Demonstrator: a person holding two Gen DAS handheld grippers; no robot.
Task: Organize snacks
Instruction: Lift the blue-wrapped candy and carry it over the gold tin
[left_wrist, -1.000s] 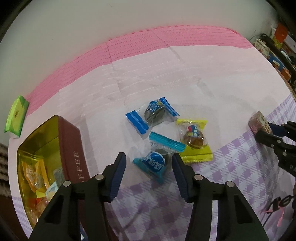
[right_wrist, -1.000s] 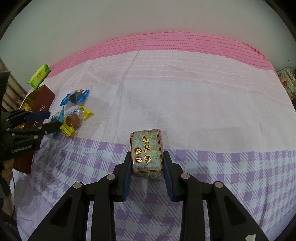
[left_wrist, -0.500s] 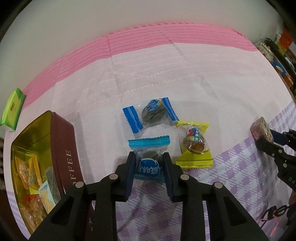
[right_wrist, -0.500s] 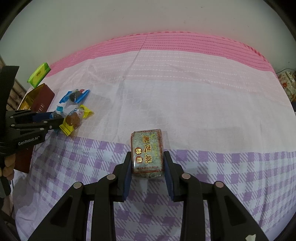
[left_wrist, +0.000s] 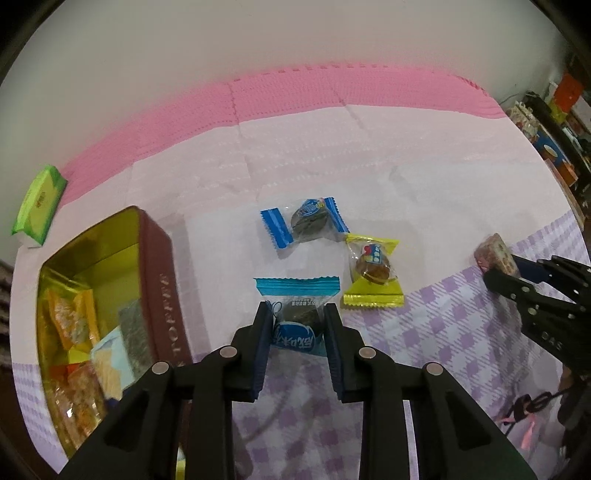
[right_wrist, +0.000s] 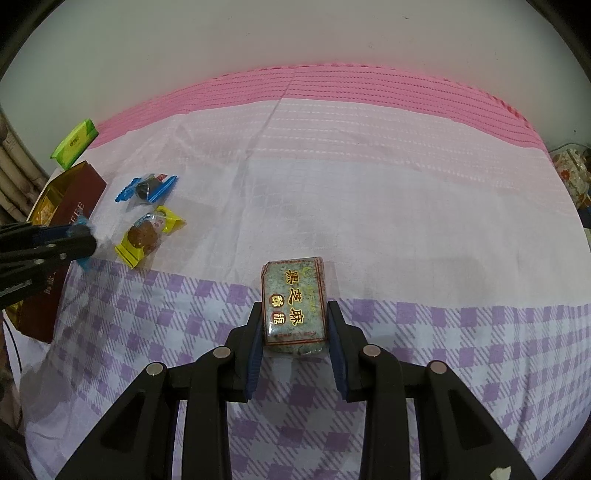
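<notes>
Cloth (right_wrist: 369, 206): woven, creased, pink ribbed band at the far edge, pale middle, purple check nearest the cameras.

Tin (left_wrist: 159, 273): rectangular, maroon outside with gold lettering, shiny gold inside, lid off, crinkly orange and pale packets in it. It sits at the left end of the cloth. Flat green packet (left_wrist: 38, 205) lies beyond it at the cloth's far left corner.

Left gripper (left_wrist: 298, 325): black arms, blue pads, clamped on the teal candy (left_wrist: 297, 314), a glossy pillow wrapper with crimped ends and a dark round sweet inside. Jaws have just closed on it. The wrapper's far end sticks out past the fingertips. Tin is just left of this gripper.

Loose on the cloth beyond it: blue candy (left_wrist: 303, 221), same wrapper style, and yellow candy (left_wrist: 373, 273) with a brown round piece; these two almost touch. Both lie between the grippers, nearer the left one.

Right gripper (right_wrist: 294, 321): squeezed on the sesame bar (right_wrist: 294, 302), a flat speckled grey-green block in clear film with gold characters and a red border. Pads press on its long sides; half of it juts forward. It is over the edge of the purple check, well apart from the tin.
</notes>
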